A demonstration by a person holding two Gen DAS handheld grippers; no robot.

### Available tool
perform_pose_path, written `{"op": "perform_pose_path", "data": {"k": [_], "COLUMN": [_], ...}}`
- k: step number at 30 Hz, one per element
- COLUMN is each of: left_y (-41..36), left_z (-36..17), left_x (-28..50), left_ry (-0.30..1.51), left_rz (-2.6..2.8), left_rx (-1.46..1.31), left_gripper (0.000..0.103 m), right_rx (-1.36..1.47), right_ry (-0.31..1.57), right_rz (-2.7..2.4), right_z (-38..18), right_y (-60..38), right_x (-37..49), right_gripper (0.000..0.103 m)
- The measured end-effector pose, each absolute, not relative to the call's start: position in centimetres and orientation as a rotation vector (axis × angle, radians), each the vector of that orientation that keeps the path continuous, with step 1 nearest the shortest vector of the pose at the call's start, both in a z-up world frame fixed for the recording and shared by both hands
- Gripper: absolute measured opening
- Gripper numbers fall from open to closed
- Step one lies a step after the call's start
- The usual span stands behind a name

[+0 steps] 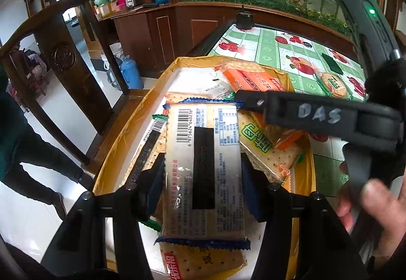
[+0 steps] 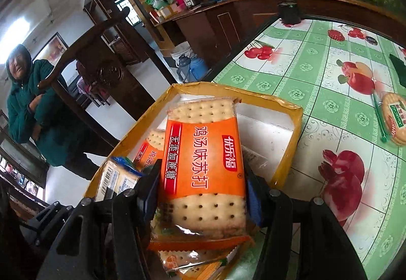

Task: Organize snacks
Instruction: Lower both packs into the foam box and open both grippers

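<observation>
My left gripper [image 1: 203,173] is clamped across the middle of a blue-edged clear cracker packet [image 1: 203,173], barcode side up, held above the yellow-taped shallow cardboard box [image 1: 121,137] so it can go down flat on the heap. My right gripper [image 2: 203,191] squeezes an orange-banded soda cracker packet [image 2: 203,165] over the same box [image 2: 294,132], likewise ready to be laid in. One round biscuit pack [image 2: 395,120] remains out on the worktop [image 2: 304,71], which wears a green checked fruit-print cloth. Beyond it stand a dark carved wooden chair [image 1: 63,56] and a wooden sideboard [image 1: 152,33].

Home: wooden chair [image 2: 101,69], fruit-print tablecloth [image 2: 317,82]
</observation>
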State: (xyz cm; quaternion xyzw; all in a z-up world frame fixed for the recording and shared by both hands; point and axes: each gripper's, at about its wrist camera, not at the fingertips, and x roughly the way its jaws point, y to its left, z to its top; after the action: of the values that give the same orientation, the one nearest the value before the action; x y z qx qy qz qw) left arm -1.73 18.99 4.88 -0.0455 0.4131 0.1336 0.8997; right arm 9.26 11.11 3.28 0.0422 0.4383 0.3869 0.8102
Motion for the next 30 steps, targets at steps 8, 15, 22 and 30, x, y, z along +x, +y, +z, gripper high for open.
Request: {"op": "perform_pose_path", "data": {"k": [8,15,22,30], "left_y": [18.3,17.6,15.8,12.7], "left_z": [5.7,6.1,6.6,7.5], "left_x": [-1.9,-2.2,-2.0,-1.3], "left_ry": [0.823,0.801,0.778,0.759], "left_rz": [0.284,0.278,0.276,0.216], "left_rx": [-0.091,-0.075,-0.035,-0.006], "left_gripper": [0.063,0.073,0.084,0.085], "right_rx": [0.138,0.154,0.056,0.024], "right_ry": [0.843,0.848,0.801,0.781], "right_rz": [0.781,0.758,0.685,0.553], "right_z": [6.4,6.5,7.1,7.4], "right_y": [7.9,5.8,4.4,-1.1], "right_x": [9.0,8.5,6.6,5.3], "right_gripper": [0.087,0.087,0.087,0.087]}}
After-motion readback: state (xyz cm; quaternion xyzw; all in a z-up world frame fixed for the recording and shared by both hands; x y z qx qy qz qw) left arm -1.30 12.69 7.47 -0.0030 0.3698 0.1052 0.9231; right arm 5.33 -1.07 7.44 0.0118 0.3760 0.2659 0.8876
